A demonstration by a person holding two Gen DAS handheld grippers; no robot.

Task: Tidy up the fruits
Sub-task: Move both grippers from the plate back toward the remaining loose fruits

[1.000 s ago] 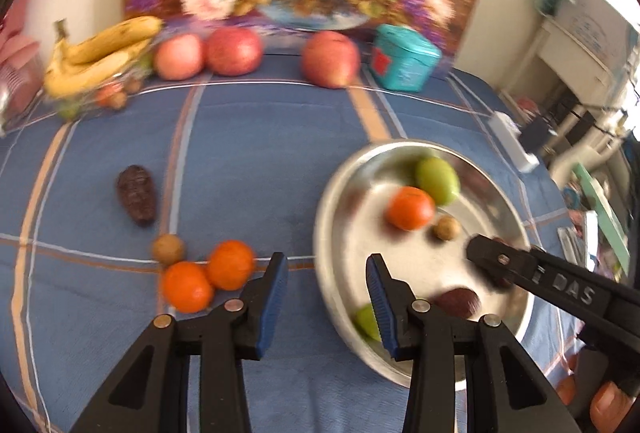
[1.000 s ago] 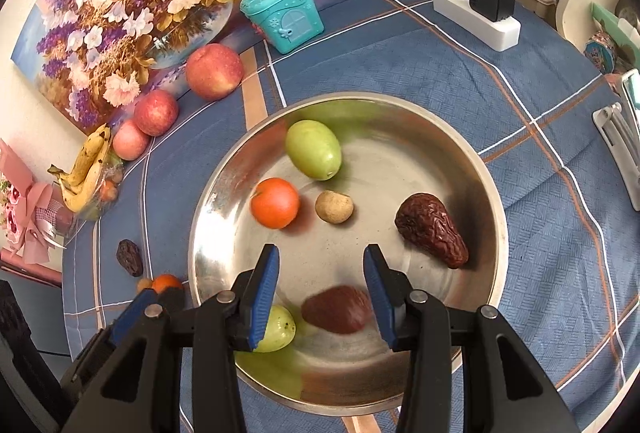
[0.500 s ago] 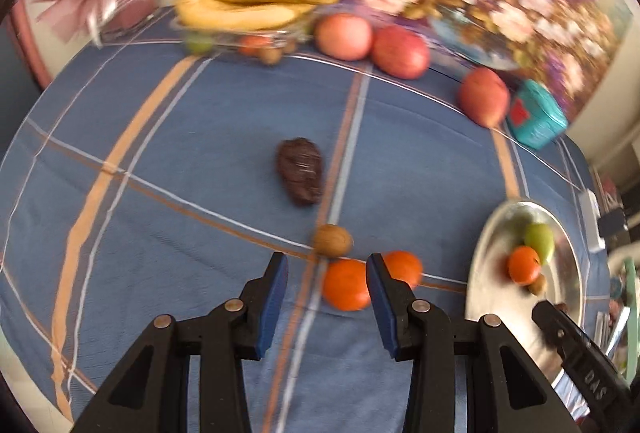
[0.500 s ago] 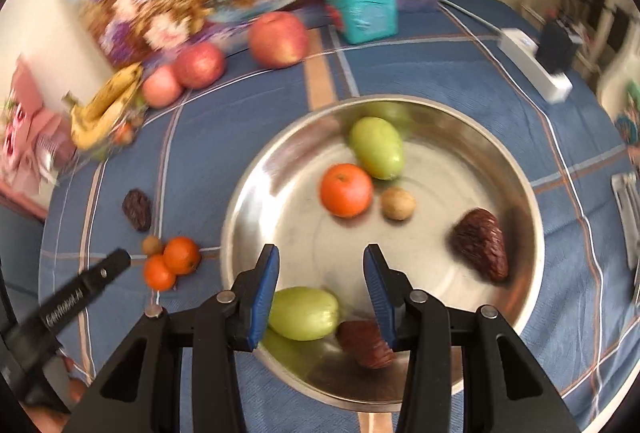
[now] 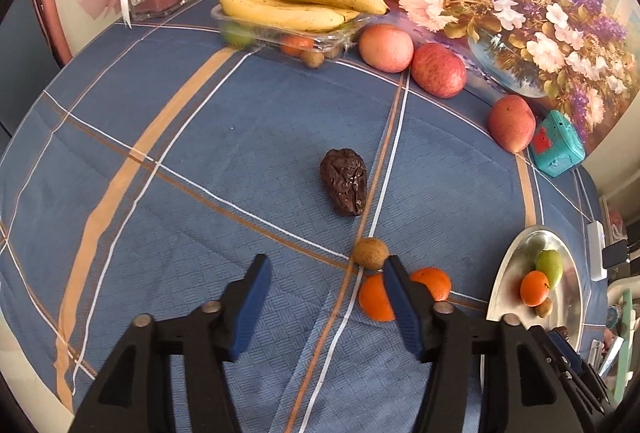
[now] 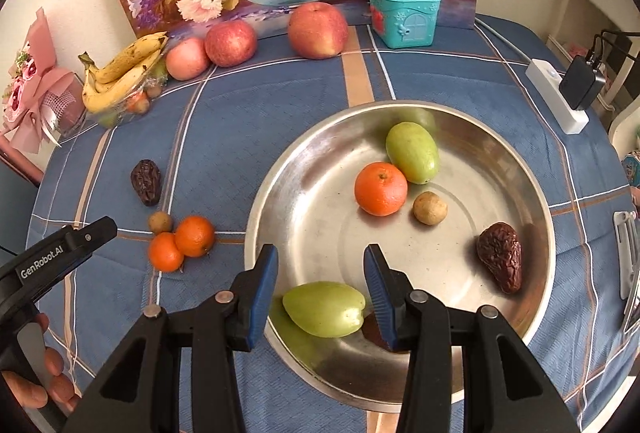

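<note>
Left gripper (image 5: pixel 324 297) over bare blue tabletop (image 5: pixel 200 161), fingers wide, holding nothing. Two oranges (image 5: pixel 430 283) touching just beside its right finger; small brown fruit (image 5: pixel 370 253) at fingertip; date (image 5: pixel 344 182) ahead, open cloth all round. Bowl (image 6: pixel 288 201) well right, near tabletop edge. Right gripper (image 6: pixel 318 275) above bowl's near rim, fingers wide, green fruit (image 6: pixel 324 309) between them, untouched. Bowl centre free; orange (image 6: pixel 380 188), green fruit, date along far side.

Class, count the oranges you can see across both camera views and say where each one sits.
3, plus possibly one more. One orange lies in the metal bowl; two touch on the tablecloth. An orange fruit in the banana tray may be another.
</note>
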